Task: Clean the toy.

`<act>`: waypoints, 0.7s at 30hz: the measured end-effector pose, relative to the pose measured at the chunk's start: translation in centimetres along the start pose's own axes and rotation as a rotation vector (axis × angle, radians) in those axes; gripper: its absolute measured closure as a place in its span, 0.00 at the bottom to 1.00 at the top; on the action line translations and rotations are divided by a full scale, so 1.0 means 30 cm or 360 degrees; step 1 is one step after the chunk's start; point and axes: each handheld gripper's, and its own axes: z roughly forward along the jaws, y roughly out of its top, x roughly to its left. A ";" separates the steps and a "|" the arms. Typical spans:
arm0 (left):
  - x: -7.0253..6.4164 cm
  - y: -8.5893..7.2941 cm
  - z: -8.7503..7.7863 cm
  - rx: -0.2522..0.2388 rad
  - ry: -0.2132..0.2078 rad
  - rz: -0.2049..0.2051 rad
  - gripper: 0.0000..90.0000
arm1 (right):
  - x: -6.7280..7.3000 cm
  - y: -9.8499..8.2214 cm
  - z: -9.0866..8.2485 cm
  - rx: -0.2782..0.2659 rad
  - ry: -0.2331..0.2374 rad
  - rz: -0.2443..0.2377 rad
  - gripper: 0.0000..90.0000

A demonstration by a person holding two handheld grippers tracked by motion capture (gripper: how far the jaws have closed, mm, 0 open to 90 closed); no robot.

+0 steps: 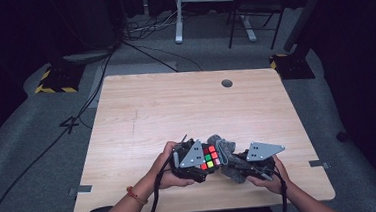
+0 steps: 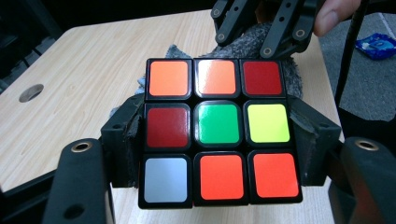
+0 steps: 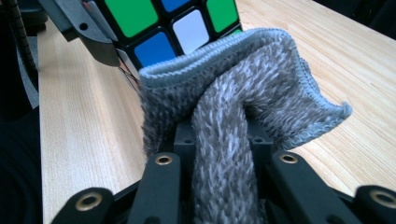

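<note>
I've got the Rubik's cube [image 2: 218, 132] clamped between my left gripper [image 2: 218, 140] pads. My right gripper [image 3: 224, 186] pinches the grey cloth [image 3: 243, 98], which touches the cube.

Dark room, grey carpet [image 1: 37, 131]

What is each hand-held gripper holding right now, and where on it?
The left hand-held gripper clamps the puzzle cube by two opposite side faces. The right hand-held gripper pinches a bunched fold of the grey cloth, which lies against the cube.

Cube and cloth meet at my desk's near edge

My left gripper [image 1: 196, 161] holds the cube [image 1: 209, 157] against the grey cloth [image 1: 225, 153] in my right gripper [image 1: 252, 162].
</note>
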 end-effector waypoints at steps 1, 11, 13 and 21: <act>0.000 -0.002 0.002 0.0013 0.0002 0.0001 0.37 | -0.003 -0.001 -0.002 -0.0006 0.0006 0.0013 0.82; -0.015 -0.014 0.055 0.0163 -0.0022 0.0047 0.37 | 0.011 0.006 -0.024 -0.0081 0.0062 0.0011 0.82; -0.015 -0.020 0.064 0.0178 -0.0033 0.0037 0.37 | 0.017 0.015 -0.028 -0.0111 0.0077 -0.0002 0.82; -0.019 -0.021 0.073 0.0170 -0.0047 0.0036 0.37 | 0.000 0.020 -0.036 -0.0130 0.0079 0.0011 0.82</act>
